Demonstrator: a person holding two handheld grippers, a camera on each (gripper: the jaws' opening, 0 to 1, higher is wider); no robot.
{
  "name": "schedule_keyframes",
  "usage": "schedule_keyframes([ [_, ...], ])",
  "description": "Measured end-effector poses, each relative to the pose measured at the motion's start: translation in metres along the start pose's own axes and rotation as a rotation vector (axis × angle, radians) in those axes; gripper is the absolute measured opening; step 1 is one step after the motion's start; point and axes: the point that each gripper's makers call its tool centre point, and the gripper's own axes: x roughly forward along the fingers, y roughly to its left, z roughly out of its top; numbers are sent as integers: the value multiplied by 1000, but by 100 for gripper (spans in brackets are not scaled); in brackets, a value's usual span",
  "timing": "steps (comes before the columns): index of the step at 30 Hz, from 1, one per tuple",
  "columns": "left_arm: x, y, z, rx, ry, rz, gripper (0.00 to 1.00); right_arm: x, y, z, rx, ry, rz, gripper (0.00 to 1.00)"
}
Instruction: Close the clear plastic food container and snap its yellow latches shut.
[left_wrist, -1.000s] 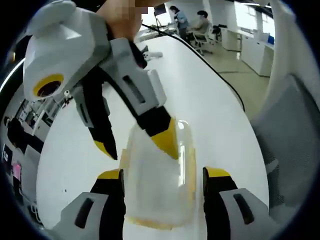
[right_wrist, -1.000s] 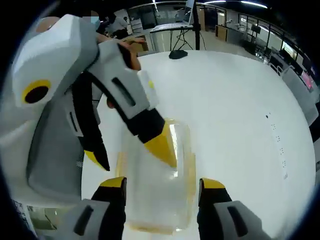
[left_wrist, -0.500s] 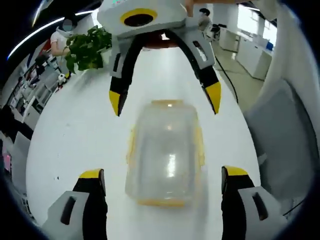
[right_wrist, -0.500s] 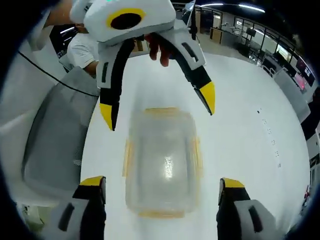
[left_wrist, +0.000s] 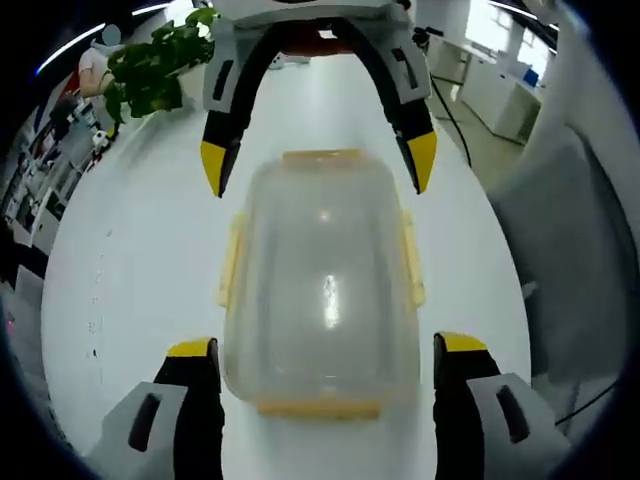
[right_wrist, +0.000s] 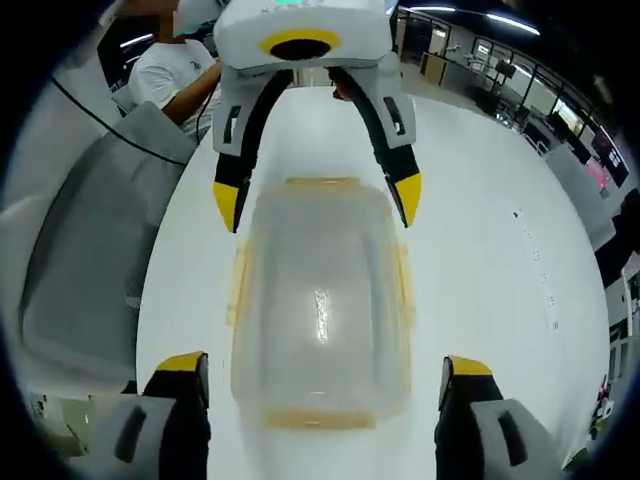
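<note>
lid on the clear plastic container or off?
On: the clear lid covers the clear plastic container. Whether its yellow latches are snapped, cannot tell.

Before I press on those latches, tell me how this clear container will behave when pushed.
The clear container looks empty, so probably light and apt to slide on the smooth white table. Its thin plastic lid may flex under pressure. Both open grippers, left and right, straddle opposite ends, which could brace it.

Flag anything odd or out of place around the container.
Nothing stands out. The clear container sits flat on the white table with its lid on, unspilled. The left tool and right tool straddle opposite ends, both open.
</note>
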Motion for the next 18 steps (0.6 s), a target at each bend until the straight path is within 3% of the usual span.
schedule_keyframes([
  [8,2,2,-1,24,4,27,81,9,7,-2,-18,21,43,79],
  [18,-3,0,-7,23,1,30,80,11,5,6,-23,28,47,78],
])
